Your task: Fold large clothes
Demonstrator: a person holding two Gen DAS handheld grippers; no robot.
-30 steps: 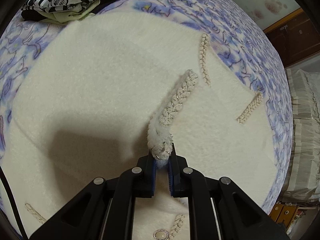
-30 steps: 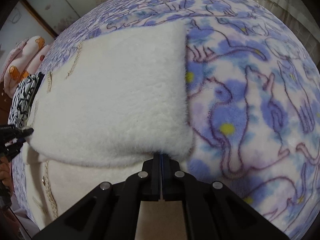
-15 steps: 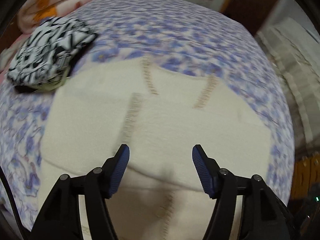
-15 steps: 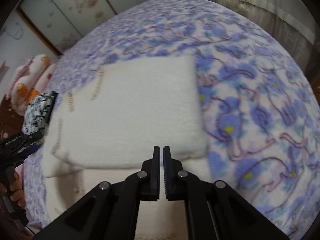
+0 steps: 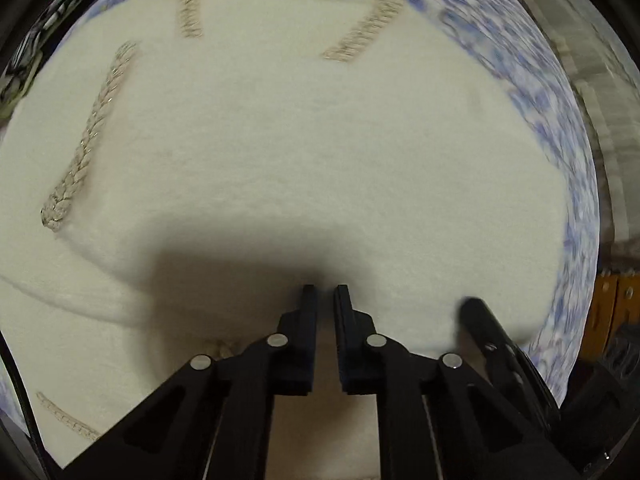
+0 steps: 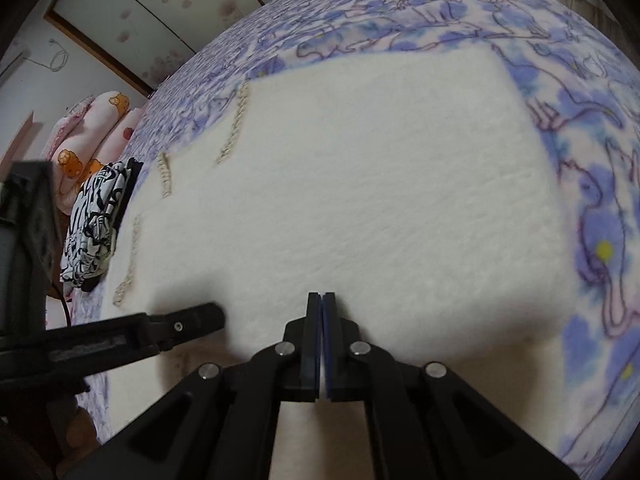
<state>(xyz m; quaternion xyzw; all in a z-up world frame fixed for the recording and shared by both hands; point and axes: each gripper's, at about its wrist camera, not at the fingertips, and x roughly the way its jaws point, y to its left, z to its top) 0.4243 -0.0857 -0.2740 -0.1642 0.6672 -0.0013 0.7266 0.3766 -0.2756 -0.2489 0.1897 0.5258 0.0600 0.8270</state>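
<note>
Okay: cream fleece garment (image 5: 320,140) lies flat on the bed, on a blue-and-pink cat-print blanket (image 6: 600,200). It is folded over on itself. The upper layer ends in a thick soft edge on the near side, and a lower layer sticks out below it towards the cameras. Bare blanket shows past the garment's far and right sides, so it sits clear of those edges of the bed. Braided trim strips (image 5: 80,152) run across the left part of the top layer.

Left gripper (image 5: 324,290) points steeply down. Its jaws are closing with only a narrow slit left, and the tips are in shadow right at the near folded edge. I can't tell whether any fleece is pinched between them.

Right gripper (image 6: 321,296) has its pads pressed together with nothing between them. Its tips are over the same near edge, just right of the left one. Each gripper shows in the other's view, close beside each other.

A folded black-and-white patterned cloth (image 6: 96,220) lies on the blanket off the garment's left side. A pink plush cushion with orange paw prints (image 6: 92,140) is beyond it, at the far left edge of the bed.
</note>
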